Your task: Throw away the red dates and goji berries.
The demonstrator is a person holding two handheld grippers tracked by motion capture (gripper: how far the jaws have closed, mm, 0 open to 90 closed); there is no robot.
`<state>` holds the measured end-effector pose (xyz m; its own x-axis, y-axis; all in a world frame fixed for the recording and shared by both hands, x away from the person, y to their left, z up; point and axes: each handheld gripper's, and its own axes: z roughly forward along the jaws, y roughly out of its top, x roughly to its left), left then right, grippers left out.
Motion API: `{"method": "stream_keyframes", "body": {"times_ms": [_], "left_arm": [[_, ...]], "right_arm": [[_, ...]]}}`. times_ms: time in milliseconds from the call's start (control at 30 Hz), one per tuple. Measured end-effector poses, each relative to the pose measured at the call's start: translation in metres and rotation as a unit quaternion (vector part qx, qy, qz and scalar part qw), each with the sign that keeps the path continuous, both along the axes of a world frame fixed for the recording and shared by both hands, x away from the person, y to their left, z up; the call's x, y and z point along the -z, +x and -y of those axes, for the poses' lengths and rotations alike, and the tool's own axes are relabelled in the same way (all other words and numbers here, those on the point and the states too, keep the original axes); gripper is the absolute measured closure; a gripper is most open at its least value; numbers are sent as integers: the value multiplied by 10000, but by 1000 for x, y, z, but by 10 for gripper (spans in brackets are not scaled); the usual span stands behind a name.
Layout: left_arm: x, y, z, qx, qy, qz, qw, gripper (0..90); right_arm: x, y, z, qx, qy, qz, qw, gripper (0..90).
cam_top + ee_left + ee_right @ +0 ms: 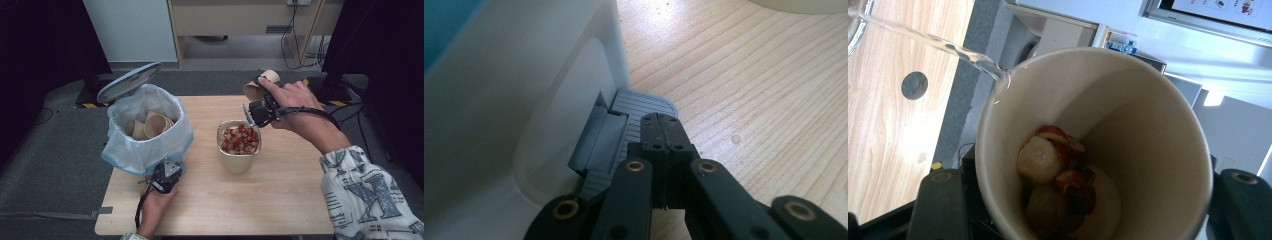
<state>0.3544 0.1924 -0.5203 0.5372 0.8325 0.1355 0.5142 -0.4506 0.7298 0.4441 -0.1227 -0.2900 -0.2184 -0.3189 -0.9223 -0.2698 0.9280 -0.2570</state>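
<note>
1. My left gripper, at seven o'clock, is clenched empty, pressing the bin's pedal.
2. Mid-surface sits the foil container.
3. At one o'clock, my right gripper clasps the tilted paper cup, pouring; next I'd tip further, then bin it.

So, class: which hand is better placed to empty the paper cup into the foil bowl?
Right. Its claw is shut on the tilted paper cup above the foil bowl; the left claw presses the bin pedal.
</note>
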Motion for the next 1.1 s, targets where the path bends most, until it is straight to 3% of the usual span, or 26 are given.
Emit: {"method": "stream_keyframes", "body": {"times_ms": [367, 467, 500, 567, 600, 633, 667, 767, 800, 867, 933, 1033, 1100], "left_arm": [[0, 0, 0, 1, -1, 1, 10000, 894], [0, 0, 0, -2, -8, -2, 10000, 894], [0, 0, 0, -2, -8, -3, 10000, 894], [0, 0, 0, 0, -14, -5, 10000, 894], [0, 0, 0, -2, -11, -3, 10000, 894], [0, 0, 0, -2, -11, -3, 10000, 894], [0, 0, 0, -3, -12, 1, 10000, 894], [0, 0, 0, -4, -12, 0, 10000, 894], [0, 0, 0, 0, -20, -2, 10000, 894], [0, 0, 0, 0, -19, -1, 10000, 894], [0, 0, 0, 0, -12, -6, 10000, 894], [0, 0, 0, 1, -13, -6, 10000, 893], [0, 0, 0, 0, -21, -2, 10000, 894]], "right_arm": [[-5, 1, 4, 4, 86, 30, 10000, 328], [-11, 1, 7, 57, 223, 99, 9997, 329], [-8, 1, 5, 95, 184, 171, 9996, 333], [5, 1, -1, -12, -101, 28, 9999, 334], [17, 0, -5, -100, -425, -36, 9990, 334], [17, 0, -5, -100, -425, -36, 9990, 334], [25, -1, -7, -135, -776, 29, 9969, 335], [16, 0, -5, -93, -684, 144, 9975, 335], [6, 1, -4, -31, -512, 281, 9983, 335], [6, 1, -4, -31, -533, 294, 9981, 336], [23, -1, -11, -134, -795, 97, 9967, 335], [26, -1, -12, -166, -797, 109, 9966, 335], [22, 0, -12, -152, -660, 133, 9976, 335]]}}
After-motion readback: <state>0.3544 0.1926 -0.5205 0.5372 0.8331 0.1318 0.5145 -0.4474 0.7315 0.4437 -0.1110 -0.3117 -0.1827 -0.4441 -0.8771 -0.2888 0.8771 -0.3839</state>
